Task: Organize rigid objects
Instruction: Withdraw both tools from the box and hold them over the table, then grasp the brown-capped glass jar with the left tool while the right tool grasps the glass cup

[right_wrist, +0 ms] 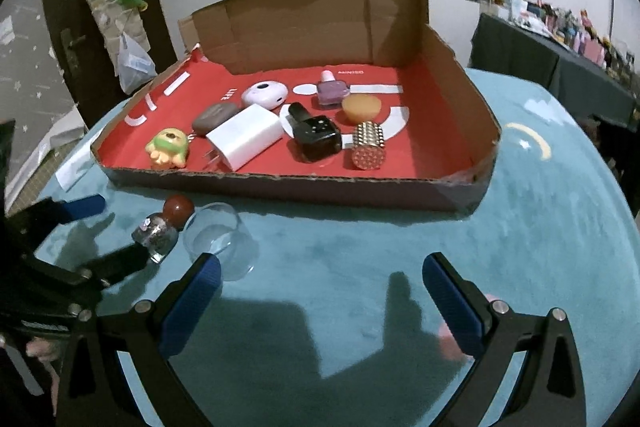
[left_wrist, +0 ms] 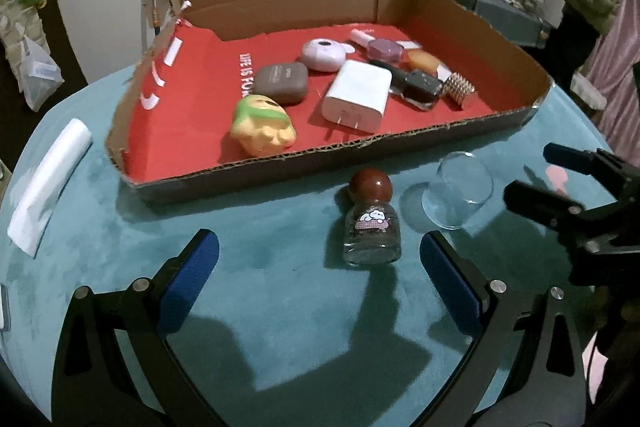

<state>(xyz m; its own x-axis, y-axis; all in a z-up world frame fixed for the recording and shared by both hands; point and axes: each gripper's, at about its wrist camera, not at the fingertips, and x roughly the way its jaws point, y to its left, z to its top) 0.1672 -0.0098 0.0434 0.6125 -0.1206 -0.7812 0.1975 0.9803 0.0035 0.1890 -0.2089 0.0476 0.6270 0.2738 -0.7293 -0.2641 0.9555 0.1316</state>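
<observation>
the left tongs (left_wrist: pixel 320 263) stand wide open and hold nothing, low over the teal table (left_wrist: pixel 260 307). the small glass bottle (left_wrist: pixel 371 227) with a round brown stopper stands upright on the table just ahead of the gap between the blue pads, nearer to the right pad, and touches neither. just beside the bottle, on its right, a clear glass cup (left_wrist: pixel 458 193) lies on its side.

the right tongs (right_wrist: pixel 322 291) are also wide open and empty, over a bare part of the table, and the cup is close in front of their left pad.

behind the bottle and the cup is a low cardboard box (left_wrist: pixel 320 163) with a red floor. inside it lie a yellow and green toy head (left_wrist: pixel 264 125), a brown case (left_wrist: pixel 282 83), a white charger (left_wrist: pixel 358 97), a pale purple round case (left_wrist: pixel 322 55), a black bottle (left_wrist: pixel 420 89), a purple nail polish bottle (left_wrist: pixel 384 50), an orange round piece (left_wrist: pixel 424 62) and a gold studded cylinder (left_wrist: pixel 460 89). a white roll (left_wrist: pixel 48 183) lies on the table well apart, at the far left
</observation>
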